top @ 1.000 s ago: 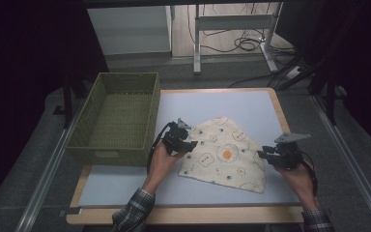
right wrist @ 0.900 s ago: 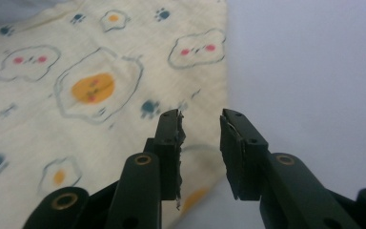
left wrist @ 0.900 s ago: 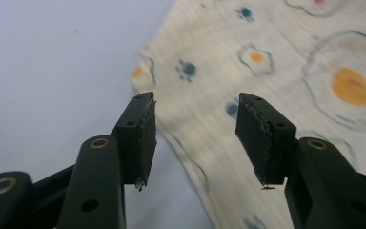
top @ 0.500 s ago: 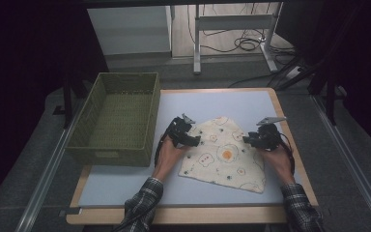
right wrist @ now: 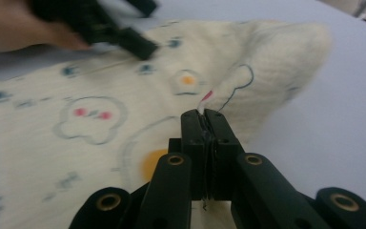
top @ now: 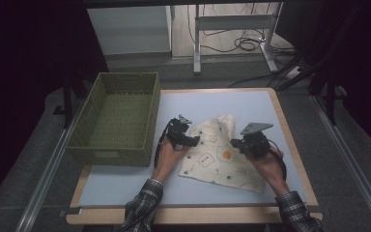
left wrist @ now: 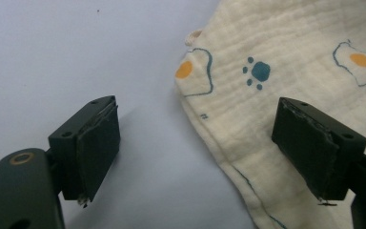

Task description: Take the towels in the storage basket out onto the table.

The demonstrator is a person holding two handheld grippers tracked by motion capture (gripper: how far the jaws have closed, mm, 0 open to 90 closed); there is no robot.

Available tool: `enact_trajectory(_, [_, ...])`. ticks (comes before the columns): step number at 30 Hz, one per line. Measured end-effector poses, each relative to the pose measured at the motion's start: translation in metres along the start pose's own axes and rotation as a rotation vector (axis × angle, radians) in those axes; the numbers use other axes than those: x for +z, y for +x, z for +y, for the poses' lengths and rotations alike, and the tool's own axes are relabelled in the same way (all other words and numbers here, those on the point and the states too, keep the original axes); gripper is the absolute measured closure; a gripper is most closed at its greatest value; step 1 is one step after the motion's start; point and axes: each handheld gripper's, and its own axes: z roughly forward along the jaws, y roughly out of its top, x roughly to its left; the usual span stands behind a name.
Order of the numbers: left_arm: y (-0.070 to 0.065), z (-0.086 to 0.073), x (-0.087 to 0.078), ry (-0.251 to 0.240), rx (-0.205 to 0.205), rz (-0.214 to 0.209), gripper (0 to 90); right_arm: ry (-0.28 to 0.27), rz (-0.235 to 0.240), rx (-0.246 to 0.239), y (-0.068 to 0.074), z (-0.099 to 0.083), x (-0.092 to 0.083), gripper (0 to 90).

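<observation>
Desk [top: 125,186] carries a green basket [top: 118,118] at left and the egg-print cloth [top: 217,154] flat at centre-right, between the two hands. Right gripper [right wrist: 205,114] is clenched, jaws just closed on a small tag at the cloth's edge with the cloth running away ahead and to its left; left gripper [left wrist: 195,148] is released, jaws just opened. The cloth's left hem [left wrist: 219,143] runs between those open jaws, nearer the right-hand pad, so it looks like a straight close takes it.

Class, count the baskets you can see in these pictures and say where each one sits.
1. A green woven basket stands at the table's left edge, to the left of the printed cloth in the high view.
</observation>
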Motion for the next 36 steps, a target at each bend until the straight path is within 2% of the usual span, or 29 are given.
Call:
enact_trajectory(1, [0.0, 0.0, 0.0, 0.0, 0.0, 0.0, 16.6, 0.0, 0.0, 0.0, 0.0, 0.0, 0.0, 87.1])
enact_trajectory(2, [0.0, 0.0, 0.0, 0.001, -0.001, 0.0, 16.6, 0.014, 0.022, -0.008, 0.008, -0.002, 0.005, 86.7])
enact_trajectory(4, [0.0, 0.0, 0.0, 0.0, -0.001, 0.0, 16.6, 0.058, 0.064, -0.023, 0.022, -0.009, 0.017, 84.0])
enact_trajectory(6, [0.0, 0.0, 0.0, 0.0, 0.001, 0.001, 16.6, 0.106, 0.082, -0.03, 0.032, -0.018, 0.029, 79.0])
enact_trajectory(7, [0.0, 0.0, 0.0, 0.001, 0.001, 0.001, 16.7, 0.121, 0.091, -0.024, 0.034, -0.021, 0.033, 76.1])
enact_trajectory(9, [0.0, 0.0, 0.0, 0.001, 0.001, 0.002, 16.7, 0.112, 0.111, -0.003, 0.033, -0.024, 0.032, 72.8])
enact_trajectory(10, [0.0, 0.0, 0.0, -0.001, -0.001, 0.002, 16.7, 0.097, 0.116, 0.018, 0.029, -0.021, 0.025, 70.5])
enact_trajectory(12, [0.0, 0.0, 0.0, -0.001, -0.001, 0.002, 16.7, 0.085, 0.119, 0.024, 0.026, -0.02, 0.019, 70.1])
enact_trajectory(15, [0.0, 0.0, 0.0, -0.002, -0.003, 0.004, 16.7, 0.056, 0.095, 0.036, 0.017, -0.015, 0.001, 68.9])
enact_trajectory(16, [0.0, 0.0, 0.0, -0.001, -0.002, 0.005, 16.7, 0.05, 0.054, 0.026, 0.01, -0.013, -0.01, 68.6])
enact_trajectory(18, [0.0, 0.0, 0.0, -0.003, -0.005, 0.005, 16.9, 0.048, -0.005, 0.03, 0.001, -0.013, -0.017, 68.5])
enact_trajectory(19, [0.0, 0.0, 0.0, -0.003, -0.005, 0.005, 16.9, 0.048, -0.005, 0.03, 0.001, -0.013, -0.017, 68.5])
enact_trajectory(20, [0.0, 0.0, 0.0, -0.003, -0.005, 0.004, 16.9, 0.042, -0.031, 0.058, -0.011, -0.014, -0.018, 68.5])
enact_trajectory(21, [0.0, 0.0, 0.0, -0.003, -0.005, 0.004, 16.9, 0.042, -0.031, 0.058, -0.011, -0.014, -0.018, 68.5])
enact_trajectory(22, [0.0, 0.0, 0.0, -0.001, -0.004, 0.005, 17.0, 0.046, -0.049, 0.081, -0.022, -0.016, -0.013, 67.8])
enact_trajectory(23, [0.0, 0.0, 0.0, -0.001, -0.004, 0.005, 17.0, 0.046, -0.049, 0.081, -0.022, -0.016, -0.013, 67.8])
enact_trajectory(24, [0.0, 0.0, 0.0, 0.0, -0.004, 0.005, 17.0, 0.053, -0.045, 0.1, -0.029, -0.018, -0.003, 65.0])
enact_trajectory(25, [0.0, 0.0, 0.0, 0.0, -0.004, 0.005, 17.0, 0.053, -0.045, 0.1, -0.029, -0.018, -0.003, 65.0])
enact_trajectory(26, [0.0, 0.0, 0.0, -0.001, -0.004, 0.005, 17.0, 0.057, -0.022, 0.121, -0.033, -0.021, 0.01, 62.4])
enact_trajectory(27, [0.0, 0.0, 0.0, -0.001, -0.004, 0.005, 17.0, 0.057, -0.022, 0.121, -0.033, -0.021, 0.01, 62.4])
enact_trajectory(30, [0.0, 0.0, 0.0, 0.0, -0.004, 0.005, 17.0, 0.069, -0.003, 0.113, -0.035, -0.022, 0.029, 60.9])
enact_trajectory(31, [0.0, 0.0, 0.0, 0.0, -0.004, 0.005, 17.0, 0.092, -0.003, 0.097, -0.035, -0.024, 0.04, 62.9])
enact_trajectory(32, [0.0, 0.0, 0.0, 0.0, -0.004, 0.005, 17.0, 0.08, -0.015, 0.094, -0.034, -0.024, 0.043, 73.1])
enact_trajectory(33, [0.0, 0.0, 0.0, 0.0, -0.004, 0.005, 17.0, 0.07, -0.006, 0.095, -0.033, -0.024, 0.042, 83.3])
enact_trajectory(34, [0.0, 0.0, 0.0, 0.0, -0.004, 0.005, 17.0, 0.074, -0.01, 0.097, -0.032, -0.024, 0.043, 89.2])
enact_trajectory(36, [0.0, 0.0, 0.0, 0.0, -0.004, 0.005, 17.0, 0.082, -0.008, 0.085, -0.031, -0.024, 0.041, 89.7])
